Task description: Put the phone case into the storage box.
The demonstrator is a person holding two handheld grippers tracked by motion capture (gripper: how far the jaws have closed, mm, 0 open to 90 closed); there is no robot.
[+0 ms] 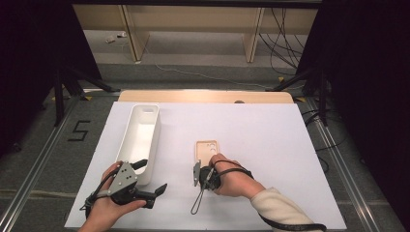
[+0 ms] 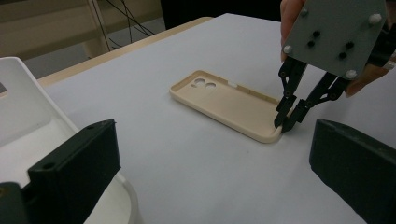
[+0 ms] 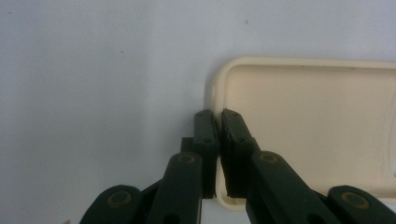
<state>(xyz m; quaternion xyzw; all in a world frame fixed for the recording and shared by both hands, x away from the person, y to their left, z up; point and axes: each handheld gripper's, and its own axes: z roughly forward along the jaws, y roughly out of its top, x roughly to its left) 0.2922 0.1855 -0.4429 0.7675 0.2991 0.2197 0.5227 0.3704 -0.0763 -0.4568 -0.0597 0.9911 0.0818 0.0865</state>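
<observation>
Two hand-held grippers work over a white-covered table (image 1: pixel 270 130). At left, beside a white bin (image 1: pixel 140 140), the left gripper (image 1: pixel 152 180) hovers with jaws spread, holding nothing. Right of it, the right gripper (image 2: pixel 286 122) pinches the near rim of a beige phone case (image 1: pixel 207 152) lying flat at mid-table.

Even overhead light, dark surroundings
</observation>
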